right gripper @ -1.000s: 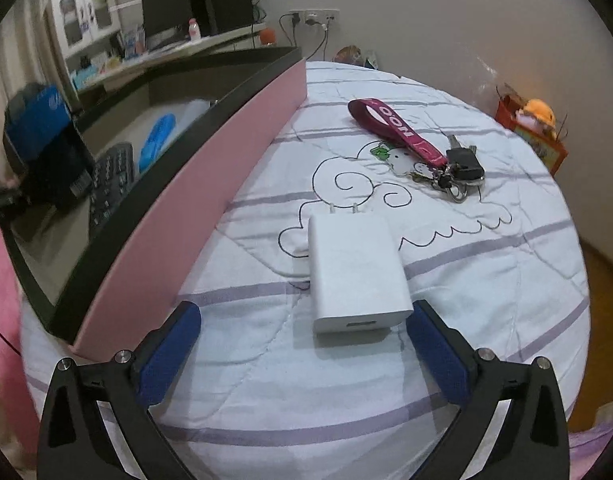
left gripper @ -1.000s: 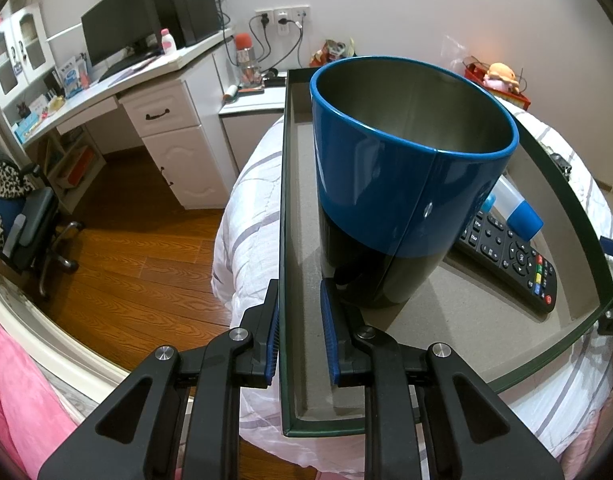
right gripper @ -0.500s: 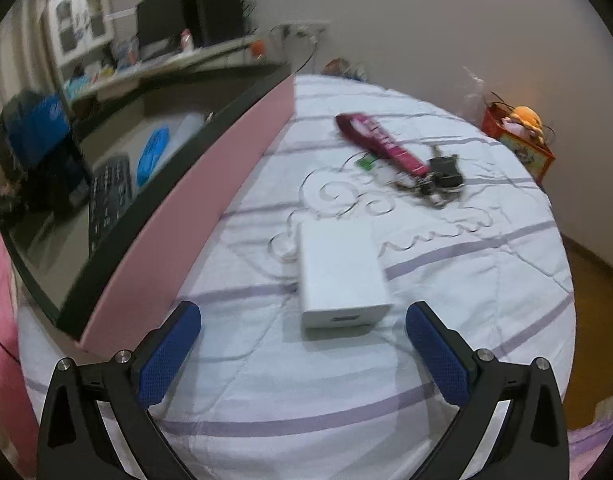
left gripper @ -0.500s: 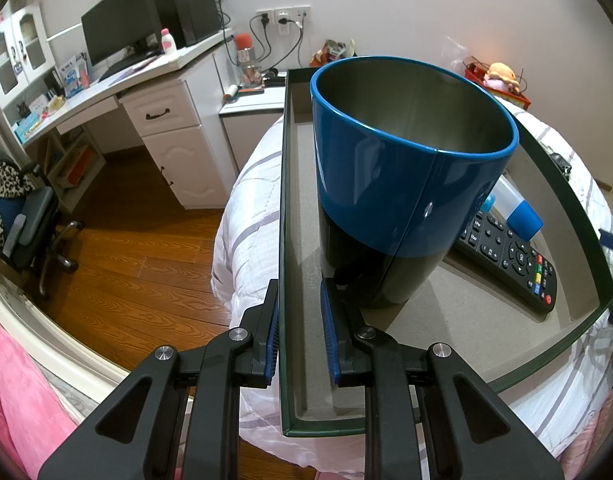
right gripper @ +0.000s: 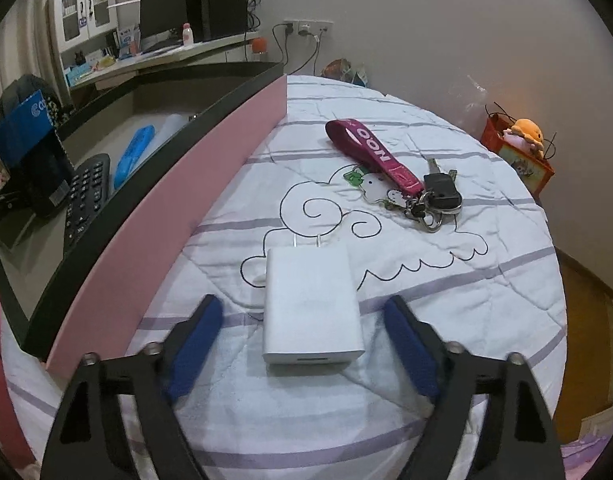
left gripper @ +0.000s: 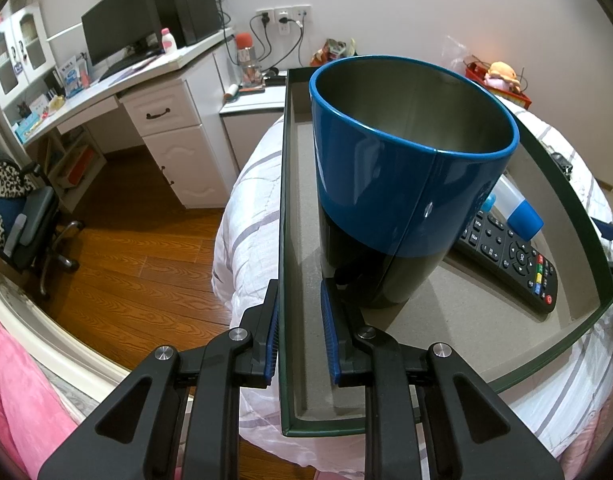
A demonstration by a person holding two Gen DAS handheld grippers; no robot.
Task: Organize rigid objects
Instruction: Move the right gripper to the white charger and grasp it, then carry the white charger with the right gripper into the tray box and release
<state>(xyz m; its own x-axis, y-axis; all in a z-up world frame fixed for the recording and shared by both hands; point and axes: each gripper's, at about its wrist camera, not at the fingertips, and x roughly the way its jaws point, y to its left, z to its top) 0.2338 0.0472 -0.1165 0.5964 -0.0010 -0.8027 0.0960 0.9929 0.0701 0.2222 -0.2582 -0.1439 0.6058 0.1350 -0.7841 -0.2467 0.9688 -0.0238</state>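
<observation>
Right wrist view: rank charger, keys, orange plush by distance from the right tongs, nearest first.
1. white charger: on the bedspread, between the open right tongs.
2. keys: further up the bed, to the right, on the magenta strap.
3. orange plush: farthest, beyond the bed by the wall.

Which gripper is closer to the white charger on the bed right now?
Right. The right gripper straddles the white charger, jaws open. The left gripper clamps the box wall, away from it.
</observation>
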